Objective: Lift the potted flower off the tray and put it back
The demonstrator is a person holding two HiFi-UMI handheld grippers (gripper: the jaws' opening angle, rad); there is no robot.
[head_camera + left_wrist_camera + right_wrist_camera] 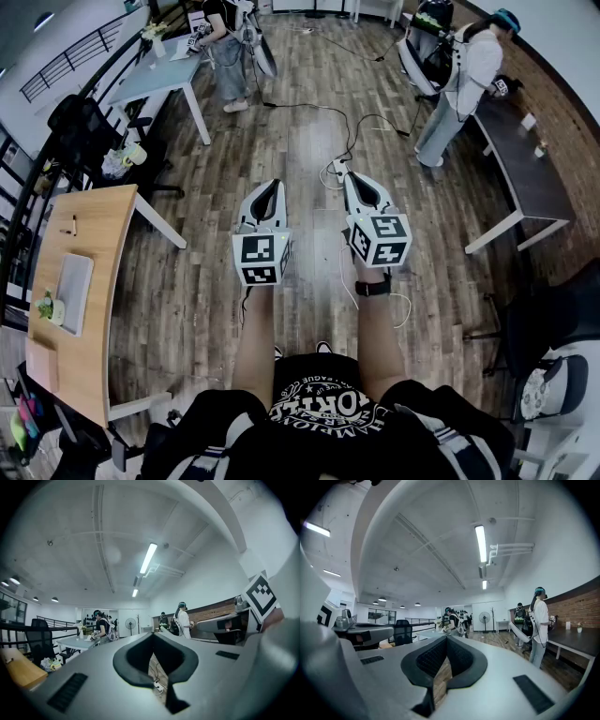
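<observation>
At nine o'clock in the head view, one table [94, 234] bears one tray [73, 292]. The single flower [47, 307] sits at the tray's edge, on or beside it I cannot tell. At centre, the left gripper [273, 185] and right gripper [352, 178], two in all, hang level over the floor [187, 309], well apart from the flower. Both are closed and empty, probably because work is not under way.

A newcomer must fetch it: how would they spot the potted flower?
Find the light wooden table at the head view's left. On it lies a pale rectangular tray; the potted flower is at the tray's left edge. It is the only green, leafy thing on that tabletop.
</observation>
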